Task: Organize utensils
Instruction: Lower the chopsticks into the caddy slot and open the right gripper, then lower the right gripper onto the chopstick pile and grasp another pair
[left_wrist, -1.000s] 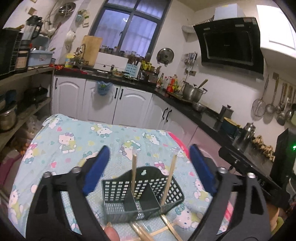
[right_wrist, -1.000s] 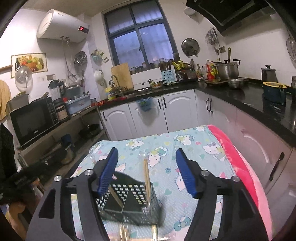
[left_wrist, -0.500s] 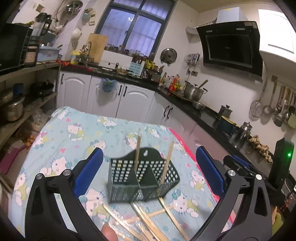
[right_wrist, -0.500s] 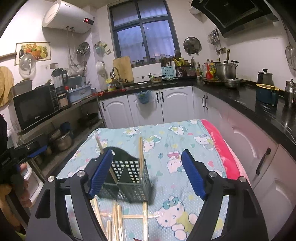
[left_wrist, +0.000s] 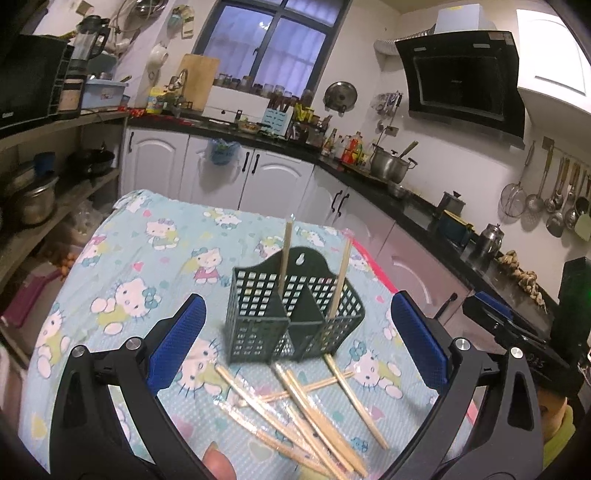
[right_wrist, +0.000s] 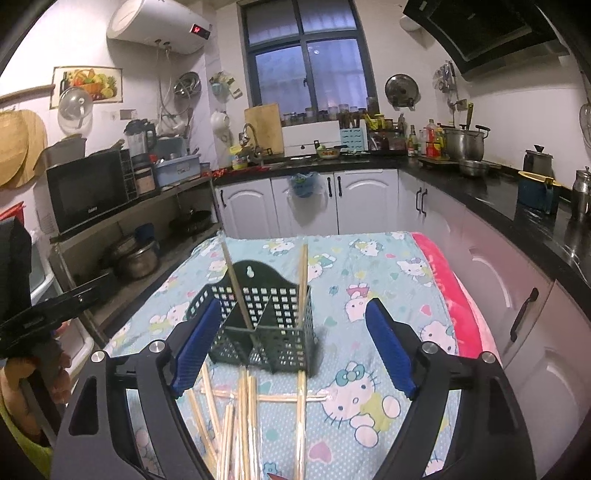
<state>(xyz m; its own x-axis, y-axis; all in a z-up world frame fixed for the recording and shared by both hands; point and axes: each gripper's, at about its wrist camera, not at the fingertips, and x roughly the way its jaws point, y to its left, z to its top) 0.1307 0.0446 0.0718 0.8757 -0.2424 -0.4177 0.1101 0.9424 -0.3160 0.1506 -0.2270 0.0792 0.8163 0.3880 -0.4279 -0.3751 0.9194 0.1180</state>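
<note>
Green basket (left_wrist: 291, 317), two chopsticks (left_wrist: 283, 254) upright inside; loose chopsticks (left_wrist: 314, 402) near side, on the tablecloth (left_wrist: 140, 258). Left gripper (left_wrist: 295, 343) and right gripper (right_wrist: 293, 349): both spread, empty.

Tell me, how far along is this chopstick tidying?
Barely started. Two chopsticks already stand in the green basket, one in each compartment. Nothing is in hand: the left gripper and right gripper are both open and empty. Left to do: the loose chopsticks scattered on the tablecloth in front of the basket.
</note>
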